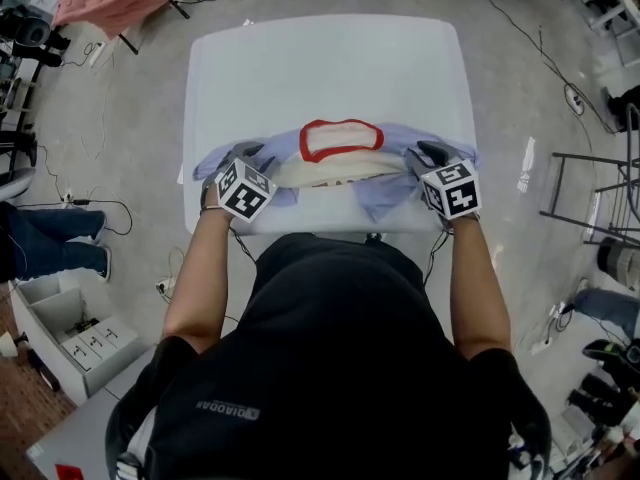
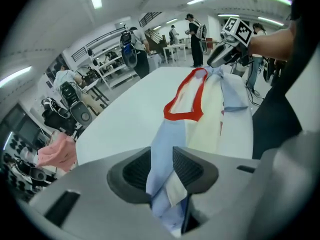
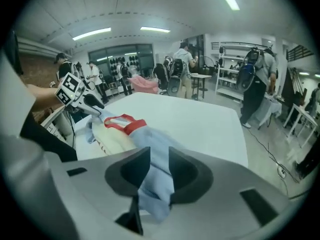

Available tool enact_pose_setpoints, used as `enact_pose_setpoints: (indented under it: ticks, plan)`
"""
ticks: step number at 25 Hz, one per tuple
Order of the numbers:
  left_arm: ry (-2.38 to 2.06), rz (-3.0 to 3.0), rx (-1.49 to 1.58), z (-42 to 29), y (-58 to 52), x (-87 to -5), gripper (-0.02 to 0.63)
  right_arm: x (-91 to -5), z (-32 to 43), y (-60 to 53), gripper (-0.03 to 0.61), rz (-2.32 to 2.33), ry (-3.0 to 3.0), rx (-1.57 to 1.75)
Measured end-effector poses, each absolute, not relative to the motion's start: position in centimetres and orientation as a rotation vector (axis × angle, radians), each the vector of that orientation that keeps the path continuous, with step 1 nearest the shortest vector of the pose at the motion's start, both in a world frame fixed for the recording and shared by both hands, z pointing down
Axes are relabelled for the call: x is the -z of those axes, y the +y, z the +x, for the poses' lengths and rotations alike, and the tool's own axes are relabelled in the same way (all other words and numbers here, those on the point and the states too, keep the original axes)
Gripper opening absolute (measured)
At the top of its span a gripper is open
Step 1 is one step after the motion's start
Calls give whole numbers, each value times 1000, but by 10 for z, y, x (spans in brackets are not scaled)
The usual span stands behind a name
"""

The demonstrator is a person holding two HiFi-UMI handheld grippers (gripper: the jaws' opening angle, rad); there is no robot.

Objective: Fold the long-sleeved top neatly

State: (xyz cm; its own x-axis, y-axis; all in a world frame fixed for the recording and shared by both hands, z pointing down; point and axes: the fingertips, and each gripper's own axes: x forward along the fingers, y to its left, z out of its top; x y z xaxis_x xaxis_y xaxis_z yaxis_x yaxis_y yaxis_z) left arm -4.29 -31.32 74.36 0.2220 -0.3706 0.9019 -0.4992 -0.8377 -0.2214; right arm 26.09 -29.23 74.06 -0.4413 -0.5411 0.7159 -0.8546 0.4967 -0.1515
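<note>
The long-sleeved top (image 1: 340,173) lies along the near edge of the white bench (image 1: 320,68), neck opening towards the far side, with one gripper at each outer end of it. With the hands this wide apart the cloth is drawn out sideways, which I judge is meant to set the garment flat and square to the bench edge before any fold is made. The left gripper (image 2: 161,159) has a twisted strip of pale blue sleeve cloth, with a fleck of cream at its edge, running between its fingers (image 2: 136,170). The dark ribbed pads stand visibly apart, and the cloth seems to lie loose in the gap, not pinched. The right gripper (image 3: 159,160) is much the same: a soft fold of pale blue cloth passes between spread fingers (image 3: 182,171), draped and not squeezed, though this part is slightly blurred. The garment looks like a thin, limp jersey. It has blue sleeves, a cream body panel (image 1: 335,172) and a bright red neckband (image 1: 341,139) lying as a flattened loop. Below the neckband is a trace of red print too small to read. The middle lies fairly smooth, while both ends are rumpled where the grippers are, and the sleeve on the person's right (image 1: 385,196) is bunched close to the bench edge. The bench top is smooth, matte and round-cornered, so the cloth should slide on it easily. By my reading the folding proper has not yet begun.
</note>
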Motion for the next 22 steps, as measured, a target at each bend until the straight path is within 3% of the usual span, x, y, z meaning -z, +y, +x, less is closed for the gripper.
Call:
enact_pose_setpoints:
  ticks: [5,7,8,9,10,15,22]
  plan:
    - [-870,2256,-1699,-55,-320,-757,126,-765,265,-291,180,1052,-2042,-606]
    - [-879,2204,-1692,-65,-321,-764,119,-774,270,-296,135,1082,-2012,-607]
    - [-900,2187,-1655,-67,-322,-765,89,-775,272,-299,113,1104,-2017,-623]
    - [-934,2178,-1599,-68,-324,-763,18,-773,275,-302,76,1134,-2033,-646]
    - [-976,2175,-1536,-68,-326,-760,12,-769,277,-305,27,1171,-2054,-673]
    - [-1208,2199,-1283,-80,-344,-725,12,-726,285,-315,17,1333,-2188,-721]
    - [-1403,2305,-1039,-87,-374,-644,12,-660,295,-334,12,1438,-2274,-521]
